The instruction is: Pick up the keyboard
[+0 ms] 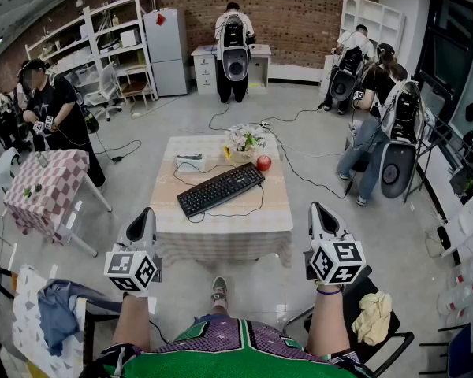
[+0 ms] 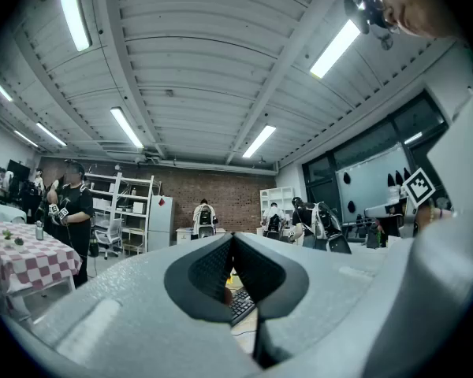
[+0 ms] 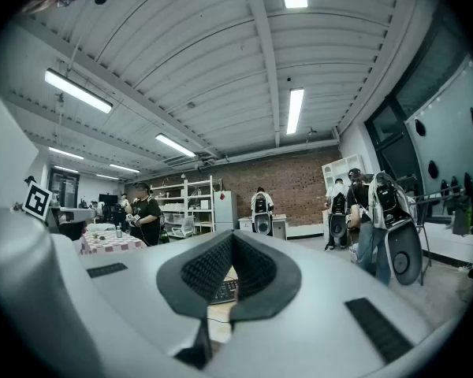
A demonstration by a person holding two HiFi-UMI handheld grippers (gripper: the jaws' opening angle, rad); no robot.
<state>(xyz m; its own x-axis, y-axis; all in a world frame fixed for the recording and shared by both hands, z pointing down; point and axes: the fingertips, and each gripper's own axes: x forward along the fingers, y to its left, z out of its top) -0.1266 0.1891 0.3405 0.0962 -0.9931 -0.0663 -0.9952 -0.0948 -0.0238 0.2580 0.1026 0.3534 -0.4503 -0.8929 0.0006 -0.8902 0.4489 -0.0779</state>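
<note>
Left gripper [image 1: 144,220], right gripper [image 1: 322,215] closed, empty; keyboard [image 1: 221,188] untouched.

The left claw [image 2: 233,239] points level, its two jaws pressed together with nothing between them. In the notch under the tips, a part of the black keyboard [image 2: 241,305] shows farther away. At the left, a person in black [image 2: 72,211] stands beside a surface with checkered cloth [image 2: 24,258].

Green jersey [image 1: 181,365] with purple patterned panel, lower centre; purple wristband [image 1: 328,291]; pale grey left tool [image 1: 147,213] and right tool [image 1: 316,209] bear black-and-white marker cubes [image 1: 132,270].
</note>
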